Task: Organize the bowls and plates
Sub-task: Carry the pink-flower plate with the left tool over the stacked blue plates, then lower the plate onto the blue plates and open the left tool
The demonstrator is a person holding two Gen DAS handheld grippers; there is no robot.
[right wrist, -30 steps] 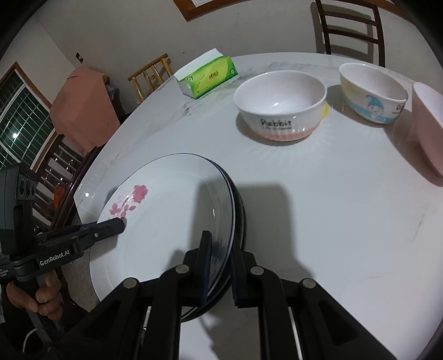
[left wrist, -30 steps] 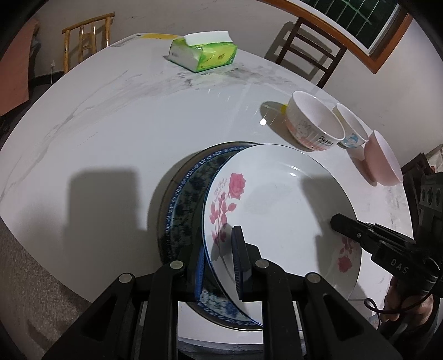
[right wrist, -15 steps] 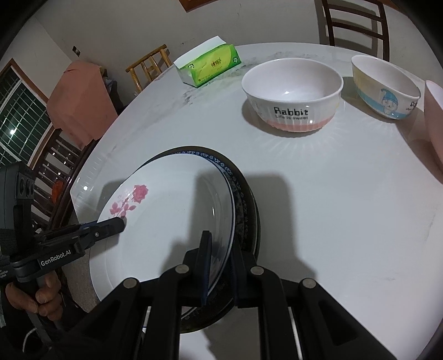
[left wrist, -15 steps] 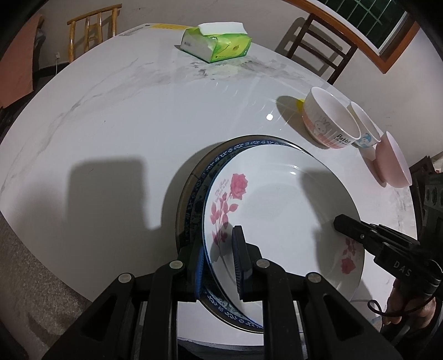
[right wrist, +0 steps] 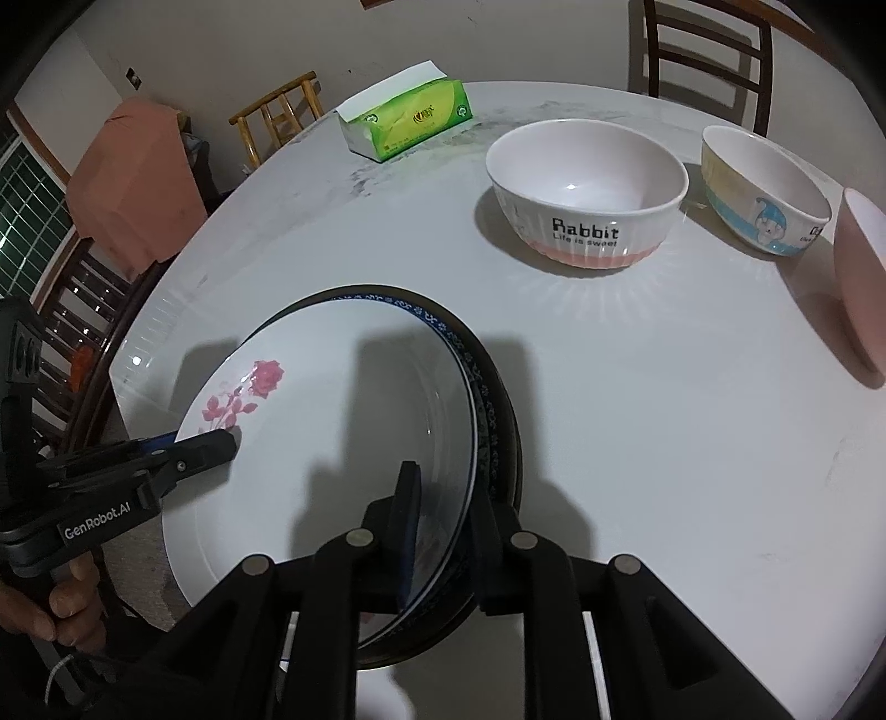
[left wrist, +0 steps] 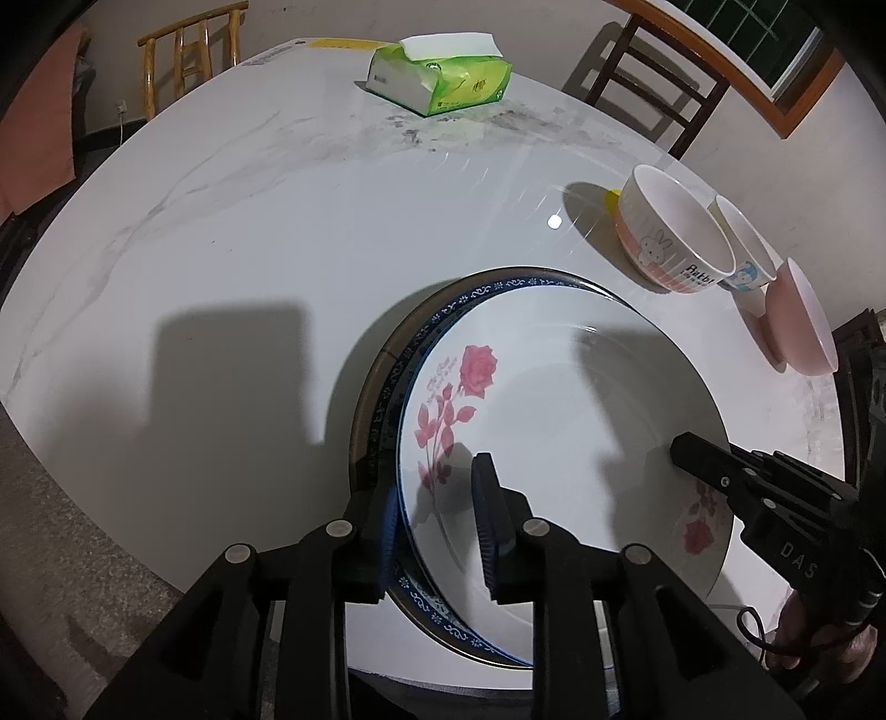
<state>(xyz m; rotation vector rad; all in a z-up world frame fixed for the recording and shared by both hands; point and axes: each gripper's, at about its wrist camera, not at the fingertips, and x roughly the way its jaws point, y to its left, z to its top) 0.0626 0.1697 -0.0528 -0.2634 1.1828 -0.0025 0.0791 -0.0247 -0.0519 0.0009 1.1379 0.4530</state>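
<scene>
The rose-patterned plate [left wrist: 559, 421] lies on top of a blue-rimmed plate [left wrist: 443, 321], which itself sits in a dark-rimmed plate [right wrist: 506, 410], the stack resting on the white marble worktop [left wrist: 249, 232] near its front edge.

The left gripper [left wrist: 437, 526] straddles the near-left rim of the rose-patterned plate, one pad over the plate's inner face and the other outside the rim. Its jaws have just been opening, and a gap shows between the inner pad and the plate, so the rim sits between the pads without being pinched.

The right gripper [right wrist: 443, 531] straddles the opposite rim of the same plate in the same way; its jaws have also just been opening a little, with the stacked rims between them and the pads no longer pressed tight.

Beyond the rose-patterned plate, toward the far right, stand three bowls in a row: a white-and-pink "Rabbit" bowl [right wrist: 587, 194], then a bowl with a blue cartoon figure [right wrist: 767, 191], then a pink bowl [right wrist: 861, 277] at the row's end.

Well beyond the plate, near the far edge of the worktop, lies a green tissue pack [left wrist: 443, 75]. Wooden chairs [left wrist: 188, 50] stand behind the worktop.

A person's hand [right wrist: 50, 603] holds the left gripper's handle.
</scene>
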